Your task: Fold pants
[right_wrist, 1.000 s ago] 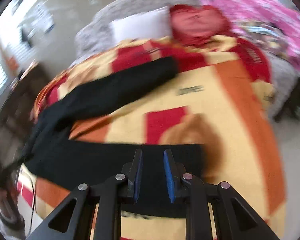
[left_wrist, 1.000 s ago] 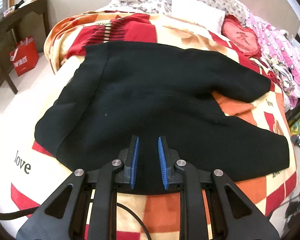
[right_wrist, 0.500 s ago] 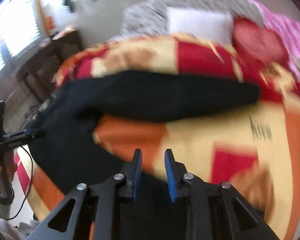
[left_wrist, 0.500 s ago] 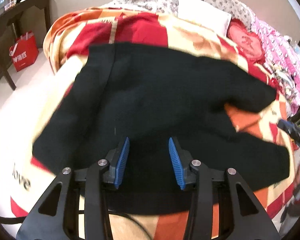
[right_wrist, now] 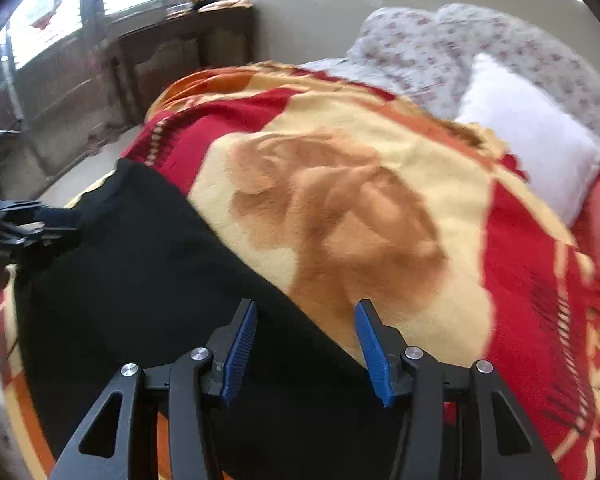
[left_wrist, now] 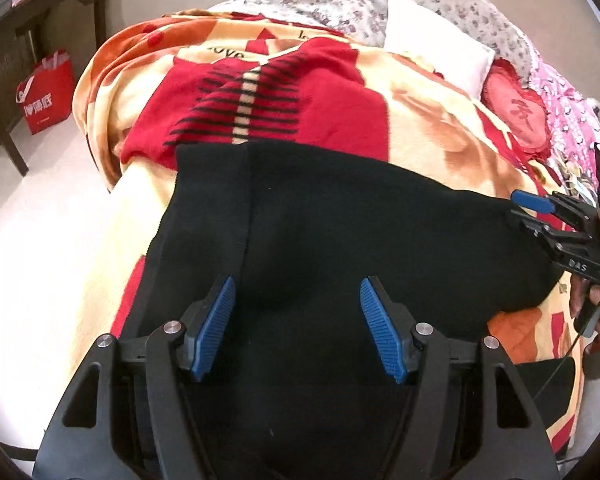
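Black pants lie spread on the bed's blanket, directly under and ahead of the left claw, long axis running crosswise toward the right claw; both claws gape wide, holding nothing; the left sits nearer the waistband.

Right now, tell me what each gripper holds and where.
Nothing. The left gripper and right gripper both stand open over the black pants, gripping no fabric.

Bed — blanket; black pants atop
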`<state>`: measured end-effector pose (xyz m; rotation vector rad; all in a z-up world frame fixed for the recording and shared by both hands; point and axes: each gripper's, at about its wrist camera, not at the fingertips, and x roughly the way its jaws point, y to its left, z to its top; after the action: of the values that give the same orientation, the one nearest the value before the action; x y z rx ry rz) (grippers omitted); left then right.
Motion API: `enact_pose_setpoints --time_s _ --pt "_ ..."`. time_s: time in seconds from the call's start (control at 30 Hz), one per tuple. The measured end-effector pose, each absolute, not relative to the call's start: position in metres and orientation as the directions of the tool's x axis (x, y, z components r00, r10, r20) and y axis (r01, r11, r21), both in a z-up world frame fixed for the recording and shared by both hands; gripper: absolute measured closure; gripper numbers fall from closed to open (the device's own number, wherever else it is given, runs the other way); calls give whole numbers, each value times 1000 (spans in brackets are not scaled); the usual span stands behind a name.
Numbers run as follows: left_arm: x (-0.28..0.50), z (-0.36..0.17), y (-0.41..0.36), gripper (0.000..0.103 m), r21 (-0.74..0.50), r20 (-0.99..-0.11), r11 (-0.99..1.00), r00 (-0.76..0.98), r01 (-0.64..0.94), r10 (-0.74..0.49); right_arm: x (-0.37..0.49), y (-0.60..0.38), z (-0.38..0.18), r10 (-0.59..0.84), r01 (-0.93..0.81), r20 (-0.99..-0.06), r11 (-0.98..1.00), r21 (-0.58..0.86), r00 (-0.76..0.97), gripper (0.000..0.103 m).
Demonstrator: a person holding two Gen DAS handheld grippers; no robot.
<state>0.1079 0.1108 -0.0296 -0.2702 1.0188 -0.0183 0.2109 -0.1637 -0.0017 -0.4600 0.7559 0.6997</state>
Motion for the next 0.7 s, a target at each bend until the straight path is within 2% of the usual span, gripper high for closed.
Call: enact_pose_setpoints --time_s 0.07,0.1,0.13,0.2,0.3,0.43,0.53,0.63,0.7 --pt "107 -33 113 38 -230 -841 966 524 -119 -136 211 -158 -6 416 -746 -762 653 -129 496 55" --pt "106 -34 112 38 -232 -841 965 524 -121 -136 208 -157 -9 424 -761 -766 635 -129 483 61" --pt "107 -34 112 38 -233 -842 965 522 -123 -137 203 -154 -11 417 -763 -767 631 -141 487 73" --pt "103 -31 114 38 -230 -837 964 534 -136 -124 193 -148 -16 377 -746 -768 639 -189 518 87" --pt "89 -19 123 38 -261 -815 954 563 -149 -135 160 -155 -2 410 -737 -721 644 -204 558 94" --pt "55 5 143 38 -293 -768 940 628 -173 -124 90 -168 23 489 -746 -655 641 -179 577 98" --pt "29 20 161 38 -322 -733 924 672 -208 -104 27 -172 26 543 -782 -638 604 -155 546 99" --pt "14 23 172 33 -305 -731 920 680 -247 -60 -10 -169 16 488 -754 -635 610 -242 599 99" --pt "17 19 172 33 -296 -748 924 660 -242 -67 -7 -175 23 473 -703 -580 660 -265 663 98"
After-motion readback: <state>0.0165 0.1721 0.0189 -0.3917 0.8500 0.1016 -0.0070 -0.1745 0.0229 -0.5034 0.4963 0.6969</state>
